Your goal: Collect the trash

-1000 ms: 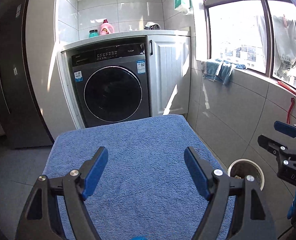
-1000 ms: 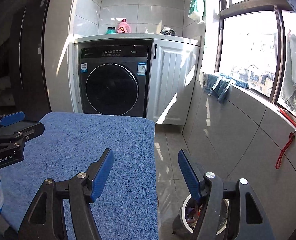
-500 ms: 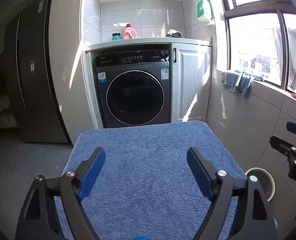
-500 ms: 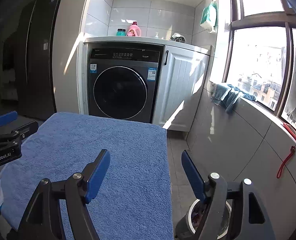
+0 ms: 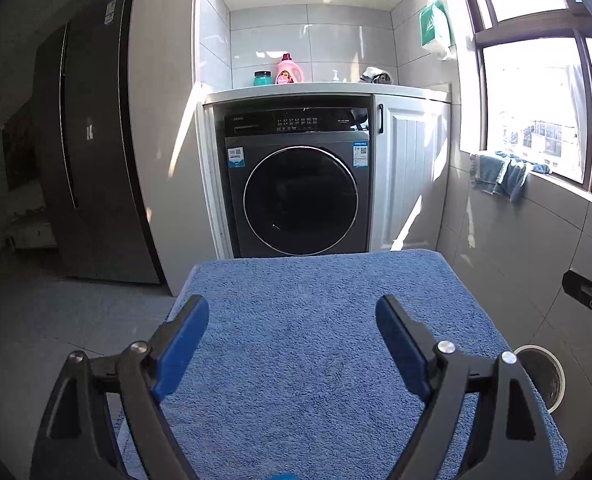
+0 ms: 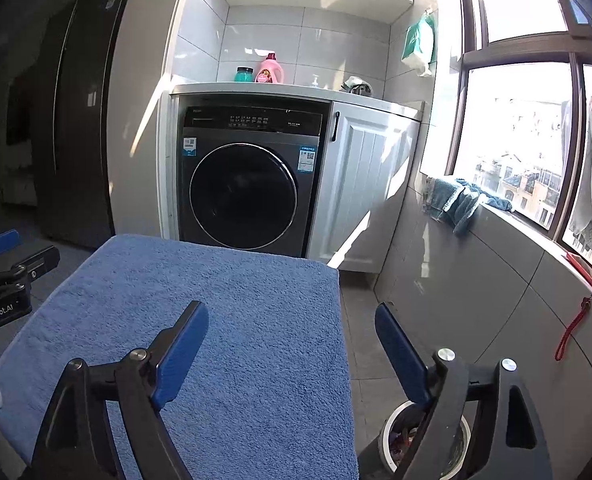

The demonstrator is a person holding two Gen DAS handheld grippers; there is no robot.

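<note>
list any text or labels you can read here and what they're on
"GenRobot.AI": white letters on the black body of the left gripper.
Washing machine: a brand mark and panel markings, too small to read.
Its two blue-and-white stickers: too blurred to read.
Pink detergent bottle: label unreadable.
Green pack on the wall: a white mark, unreadable.

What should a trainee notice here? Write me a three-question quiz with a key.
1. True or false: trash lies on the spread blue terry towel.
2. The round white-rimmed trash bin stands: A) on the towel, B) on the grey tiled floor beside the towel, C) on a shelf.
3. What colour is the plastic detergent bottle on the white counter above the dark grey washing machine?
Key: 1 false; 2 B; 3 pink.
</note>
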